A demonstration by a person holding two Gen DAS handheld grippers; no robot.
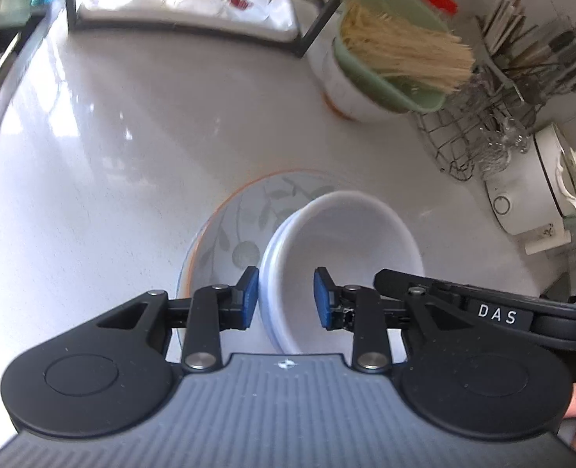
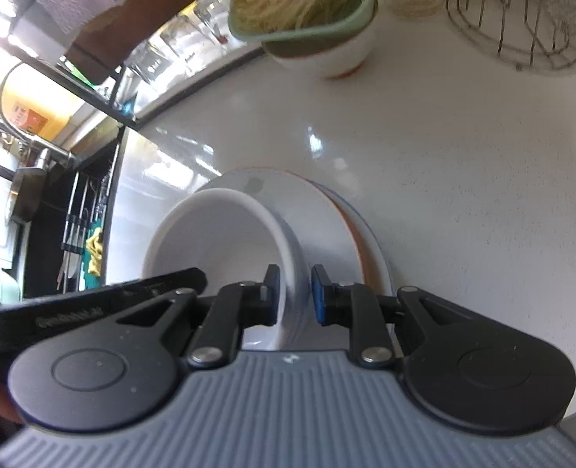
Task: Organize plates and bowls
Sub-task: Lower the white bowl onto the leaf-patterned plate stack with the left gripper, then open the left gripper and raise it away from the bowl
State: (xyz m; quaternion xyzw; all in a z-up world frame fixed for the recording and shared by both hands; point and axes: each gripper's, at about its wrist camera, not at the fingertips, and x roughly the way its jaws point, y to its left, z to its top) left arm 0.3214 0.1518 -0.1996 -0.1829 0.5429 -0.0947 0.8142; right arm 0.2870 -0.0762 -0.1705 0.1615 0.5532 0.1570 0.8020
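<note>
Together, left gripper [image 1: 286, 296] and right gripper [image 2: 295, 294] clamped on white bowl's [image 1: 346, 241] rim, above plate [image 1: 245, 214]

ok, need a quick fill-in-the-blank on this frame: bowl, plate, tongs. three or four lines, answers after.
1. The white bowl sits on a plate with a ____ pattern.
2. The right tongs are closed on the bowl's ____.
3. The green container holds bundled ____ and rests on another white bowl.
4. The plate's edge is trimmed in ____.

Missing words: leaf; rim; noodles; orange
</note>
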